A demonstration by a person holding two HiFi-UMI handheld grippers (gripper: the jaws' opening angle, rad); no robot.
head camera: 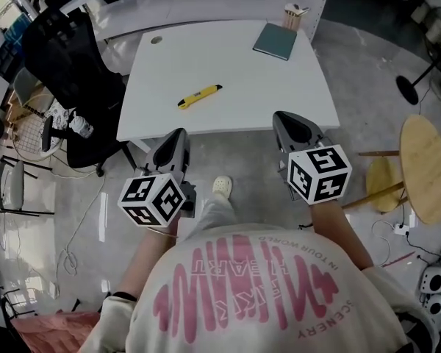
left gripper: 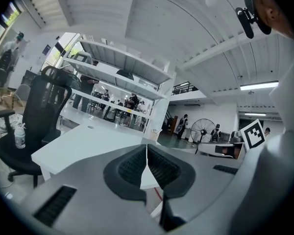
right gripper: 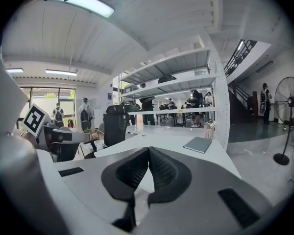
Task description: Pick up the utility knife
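My left gripper (head camera: 178, 138) and right gripper (head camera: 285, 121), fingers closed and empty short of the near edge of the table (head camera: 279, 87), could merely shove the utility knife (head camera: 199, 95), lying left of the table's middle, unless one opens.

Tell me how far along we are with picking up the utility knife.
Nothing is done yet: the yellow utility knife lies untouched on the white table. In hand: the left gripper and right gripper are both at the table's near edge, jaws together and empty. Left to do: reach to the knife, open one gripper, close on it and lift.
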